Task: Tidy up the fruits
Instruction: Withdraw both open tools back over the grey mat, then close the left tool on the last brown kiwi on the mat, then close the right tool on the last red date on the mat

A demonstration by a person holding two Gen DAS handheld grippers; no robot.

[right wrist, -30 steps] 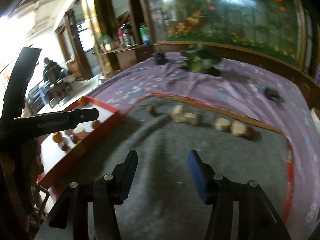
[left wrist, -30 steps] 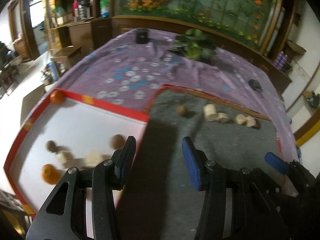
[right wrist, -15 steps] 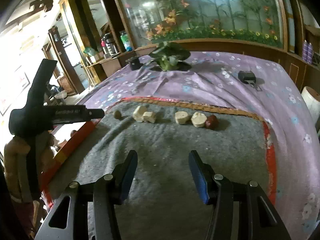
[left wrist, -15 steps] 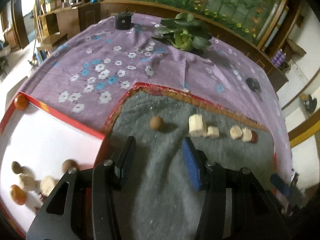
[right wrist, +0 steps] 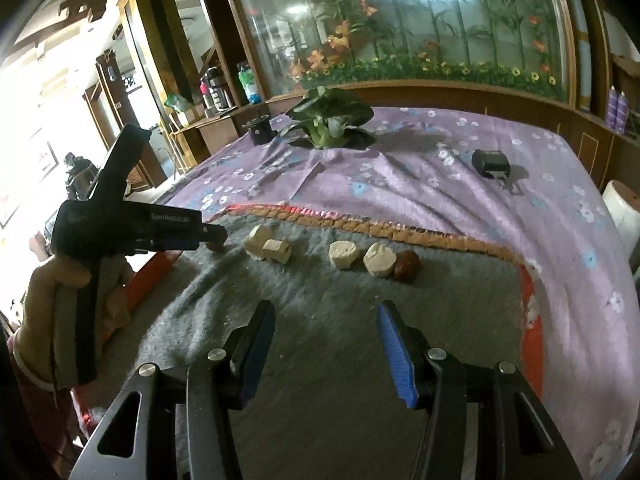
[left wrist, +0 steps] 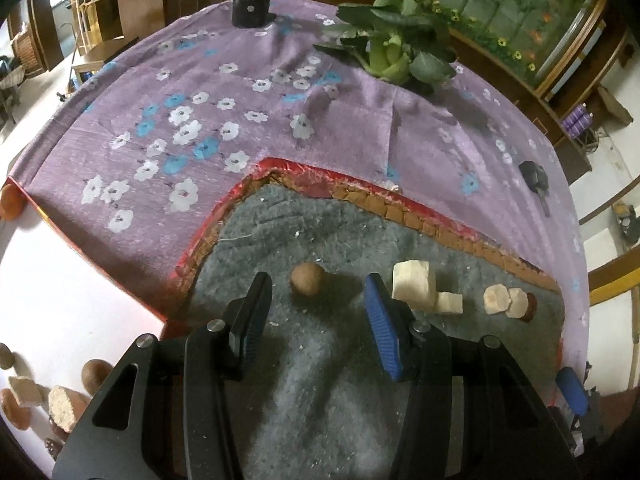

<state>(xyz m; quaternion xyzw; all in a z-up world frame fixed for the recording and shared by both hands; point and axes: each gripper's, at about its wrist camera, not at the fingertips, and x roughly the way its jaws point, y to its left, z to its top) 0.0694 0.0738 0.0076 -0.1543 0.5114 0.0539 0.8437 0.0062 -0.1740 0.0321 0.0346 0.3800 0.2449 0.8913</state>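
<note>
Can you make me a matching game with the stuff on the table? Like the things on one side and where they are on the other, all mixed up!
Things:
1. brown ball
2. leafy plant
3. dark red fruit
4. orange

Places:
A. at the right end of the row on the grey mat
B. just ahead of the open left gripper
C. at the far end of the purple cloth
D. in the tray's far corner, beside the cloth's edge

Pairs: 1-B, 2-C, 3-A, 4-D
</note>
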